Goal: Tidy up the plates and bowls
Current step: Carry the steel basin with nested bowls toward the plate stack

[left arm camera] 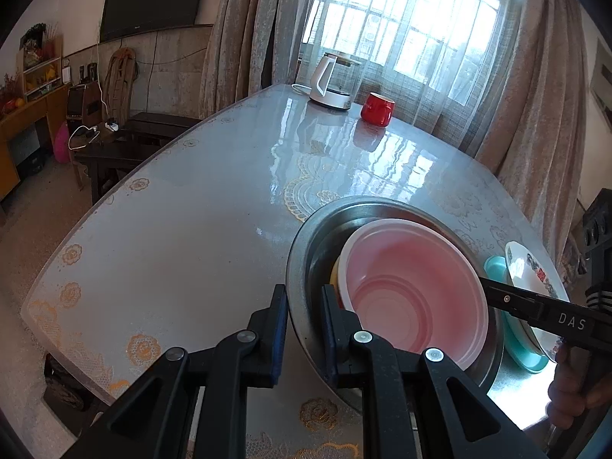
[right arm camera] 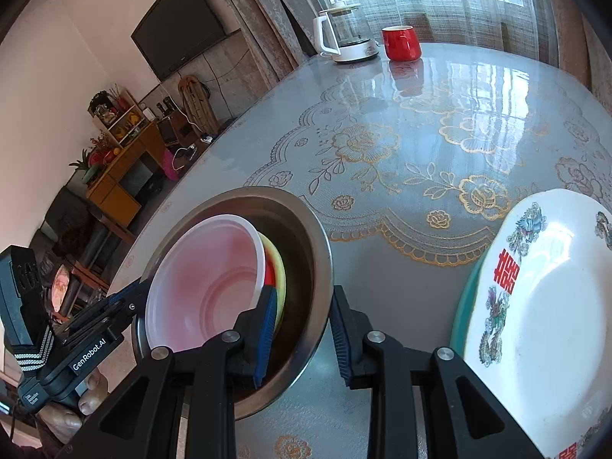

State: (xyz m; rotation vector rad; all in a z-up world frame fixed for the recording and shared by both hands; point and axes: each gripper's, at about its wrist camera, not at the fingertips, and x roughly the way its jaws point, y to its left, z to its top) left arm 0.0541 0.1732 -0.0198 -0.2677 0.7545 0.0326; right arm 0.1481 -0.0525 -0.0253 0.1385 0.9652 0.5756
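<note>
A steel bowl (left arm camera: 302, 244) (right arm camera: 313, 229) sits on the table and holds a tilted stack. A pink bowl (left arm camera: 413, 287) (right arm camera: 206, 279) is on top, with a yellow bowl (right arm camera: 280, 267) and something red under it. My left gripper (left arm camera: 304, 294) is shut on the steel bowl's near rim, one finger inside and one outside. On the opposite side my right gripper (right arm camera: 304, 292) clamps the steel wall the same way, its inner finger beside the yellow bowl's edge. A white patterned plate (right arm camera: 554, 306) (left arm camera: 524, 267) lies on a teal plate (right arm camera: 464, 306) beside the bowl.
A glass kettle (left arm camera: 331, 84) on a white base and a red mug (left arm camera: 376, 109) stand at the far end of the lace-covered table (left arm camera: 172, 229). The table's curved edge runs along the left, with a dark bench and shelves beyond. A person's hand (left arm camera: 570, 394) holds the right gripper.
</note>
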